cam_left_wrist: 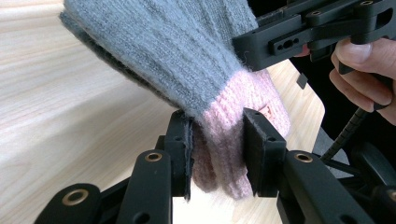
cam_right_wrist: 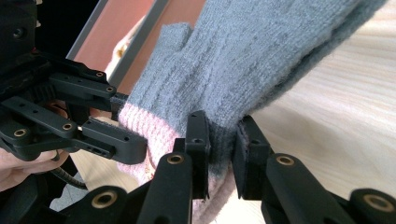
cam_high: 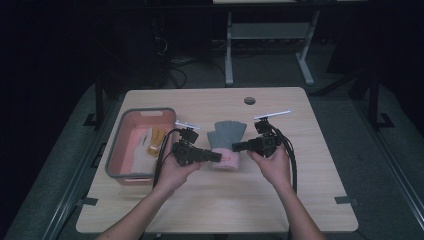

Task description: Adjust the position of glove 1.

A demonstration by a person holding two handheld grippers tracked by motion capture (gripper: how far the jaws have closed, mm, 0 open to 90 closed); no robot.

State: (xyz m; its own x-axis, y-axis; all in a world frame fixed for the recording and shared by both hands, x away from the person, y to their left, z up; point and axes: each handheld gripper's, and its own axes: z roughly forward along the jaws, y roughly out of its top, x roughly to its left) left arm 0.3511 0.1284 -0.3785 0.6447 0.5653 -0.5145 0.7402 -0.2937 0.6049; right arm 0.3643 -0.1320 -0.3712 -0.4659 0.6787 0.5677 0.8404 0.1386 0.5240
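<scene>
Glove (cam_high: 228,144) front and centre in the high view, grey knit with a pink cuff, and I've got it from both sides. My left tongs (cam_high: 216,157) come in from the left of the frame and bite the pink cuff; in the left gripper view (cam_left_wrist: 217,156) the two black jaws sit near the bottom middle with the cuff squeezed between them, pads pressed into the wool. My right tongs (cam_high: 237,147) reach in from the right of the frame; in the right gripper view (cam_right_wrist: 220,154) the jaws stand narrow at lower centre, pinching the glove's edge where grey meets pink. So both tongs are clamped on the glove, neither one wide. The glove's grey body stretches toward the top of both gripper views, with the pale wooden counter (cam_high: 310,165) under it. In the right gripper view the left tongs show at the left edge, gripping the cuff from the far side. At centre left of the high view, a grey bin (cam_high: 116,160) with a pink inside sits on the counter, just beside my left hand (cam_high: 175,172), with pale and yellowish things (cam_high: 150,142) lying in it that I can't make out clearly.
</scene>
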